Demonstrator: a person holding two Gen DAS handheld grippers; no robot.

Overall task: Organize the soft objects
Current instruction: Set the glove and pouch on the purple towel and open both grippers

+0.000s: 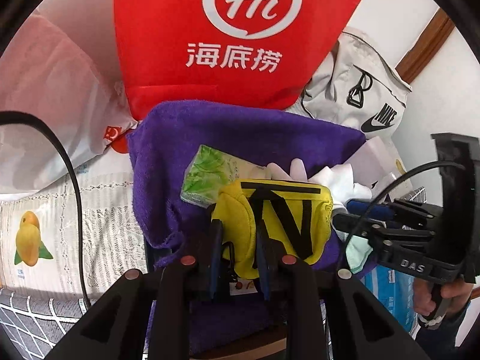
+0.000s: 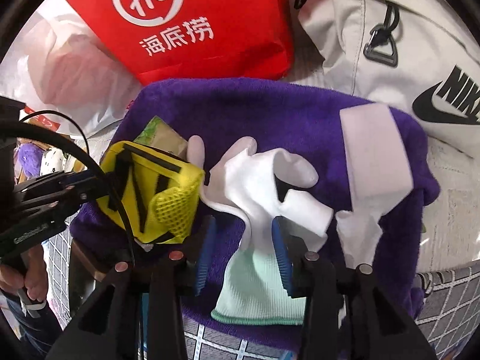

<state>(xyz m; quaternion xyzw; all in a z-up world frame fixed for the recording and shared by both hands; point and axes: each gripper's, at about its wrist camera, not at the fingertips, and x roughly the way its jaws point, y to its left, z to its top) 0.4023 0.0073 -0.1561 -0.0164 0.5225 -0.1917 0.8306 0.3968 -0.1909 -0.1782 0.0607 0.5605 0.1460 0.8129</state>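
Left gripper (image 1: 240, 258) is clamped on the yellow mesh pouch (image 1: 279, 219), held over the purple towel (image 1: 240, 132), w/ a green tissue pack (image 1: 207, 177) just behind it. Right gripper (image 2: 244, 258) has its jaws apart, the white-and-mint glove (image 2: 264, 210) lying between the 2 pads, not squeezed. Risk: if the right one pulls away fast, a pad could snag the glove's cuff and drag it off the near edge. The pouch is pinched at 1 end only, so it may sag or slip.

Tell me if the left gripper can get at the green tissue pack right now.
Probably not yet. The left gripper is shut on the yellow pouch, which also overlaps the near edge of the green tissue pack on the purple towel. It would likely have to set the pouch aside first.
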